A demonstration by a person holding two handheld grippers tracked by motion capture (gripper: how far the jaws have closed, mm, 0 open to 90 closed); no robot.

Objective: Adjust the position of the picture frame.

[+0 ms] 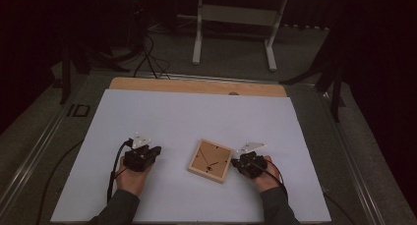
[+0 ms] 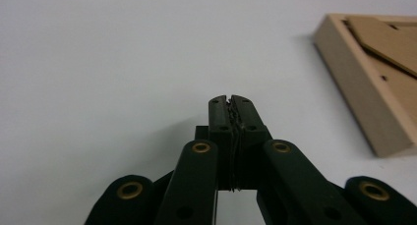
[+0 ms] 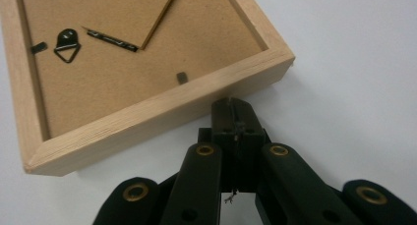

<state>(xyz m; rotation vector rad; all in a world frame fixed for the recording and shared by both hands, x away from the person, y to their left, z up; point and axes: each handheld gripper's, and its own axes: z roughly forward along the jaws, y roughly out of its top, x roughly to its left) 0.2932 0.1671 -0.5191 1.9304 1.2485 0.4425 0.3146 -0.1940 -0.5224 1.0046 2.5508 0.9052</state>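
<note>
A wooden picture frame [image 1: 210, 160] lies face down on the white surface [image 1: 196, 117], between the two grippers, with its brown backing board turned up. The right gripper [image 1: 236, 162] sits just beside the frame's right edge, and in the right gripper view its fingers [image 3: 235, 118] are pressed together with nothing between them, their tips almost at the frame's wooden side [image 3: 162, 122]; whether they touch it I cannot tell. The left gripper [image 1: 156, 150] rests well apart from the frame on the left, fingers [image 2: 230, 112] likewise closed and empty, with the frame's corner [image 2: 366, 82] showing off to the right in the left gripper view. This looks like the approach stage, before any hold is taken: the work seems aimed at the back of the frame, perhaps its small black turn clips [image 3: 182, 77] or the folding stand [image 3: 110, 38]. The next move probably calls for the right fingers to part and the left gripper to come in to steady the frame. The hanger ring [image 3: 66, 44] is clear, but the far clips are cut off, the frame's front is hidden, and the high view is too dim for fine detail.
</note>
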